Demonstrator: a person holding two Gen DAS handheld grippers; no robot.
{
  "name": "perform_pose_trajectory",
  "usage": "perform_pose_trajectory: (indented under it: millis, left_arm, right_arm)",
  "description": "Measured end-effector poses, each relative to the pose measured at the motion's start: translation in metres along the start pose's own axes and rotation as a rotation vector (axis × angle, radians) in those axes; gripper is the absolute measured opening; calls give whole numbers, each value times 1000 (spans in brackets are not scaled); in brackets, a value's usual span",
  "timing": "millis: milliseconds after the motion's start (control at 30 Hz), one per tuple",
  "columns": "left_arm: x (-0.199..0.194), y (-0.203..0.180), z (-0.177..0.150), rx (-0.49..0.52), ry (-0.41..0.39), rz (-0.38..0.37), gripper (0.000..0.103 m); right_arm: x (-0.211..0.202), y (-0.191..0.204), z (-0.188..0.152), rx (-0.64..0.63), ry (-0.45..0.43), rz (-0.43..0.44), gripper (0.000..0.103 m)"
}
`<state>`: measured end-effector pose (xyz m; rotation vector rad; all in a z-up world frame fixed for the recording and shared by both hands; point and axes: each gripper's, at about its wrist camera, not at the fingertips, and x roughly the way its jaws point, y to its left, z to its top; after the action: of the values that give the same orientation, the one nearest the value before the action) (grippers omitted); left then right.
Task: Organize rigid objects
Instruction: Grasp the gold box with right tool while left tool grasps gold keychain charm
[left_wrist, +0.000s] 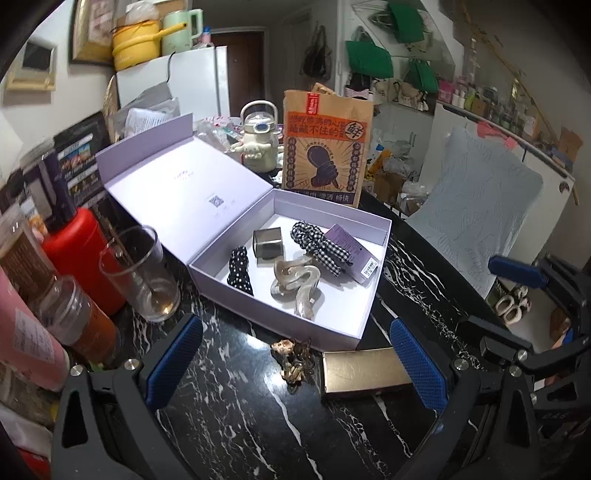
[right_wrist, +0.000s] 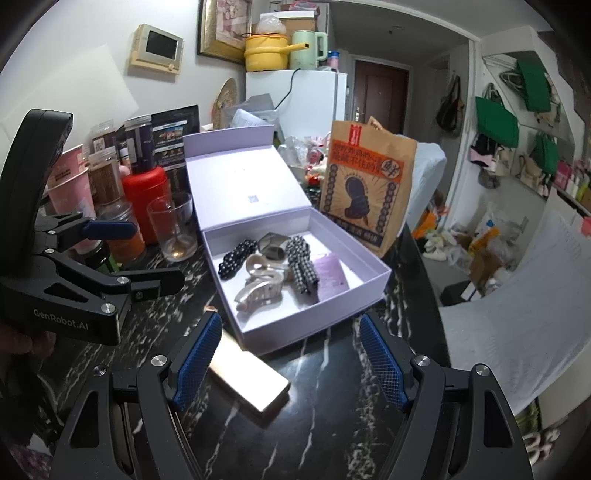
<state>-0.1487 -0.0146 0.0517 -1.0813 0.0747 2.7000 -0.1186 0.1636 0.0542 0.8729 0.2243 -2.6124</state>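
Gold case (right_wrist: 246, 376) by left gripper (left_wrist: 295, 363), both grippers gaping, box (right_wrist: 373, 291) rim apparently just beyond

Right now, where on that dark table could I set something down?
Bare marble lies in front of the open box, right of the gold tin. Inside the box, the near corner beyond the hair claw is free. The left side is crowded: glass, red bottle, jars.
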Motion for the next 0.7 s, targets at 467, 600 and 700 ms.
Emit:
perform_pose_trajectory:
  millis: [467,600,700]
  left_arm:
    - [27,7,-33,-37,107,-37,103]
    - [41,13,-43,-73,156,-72,103]
    - [49,16,-50,-94,176,-76,103]
  right_arm:
    - [30,6,-34,19,66,91,78]
    - [41,7,-43,13,89,110,78]
    - [50,7,-48,9,118,116,78]
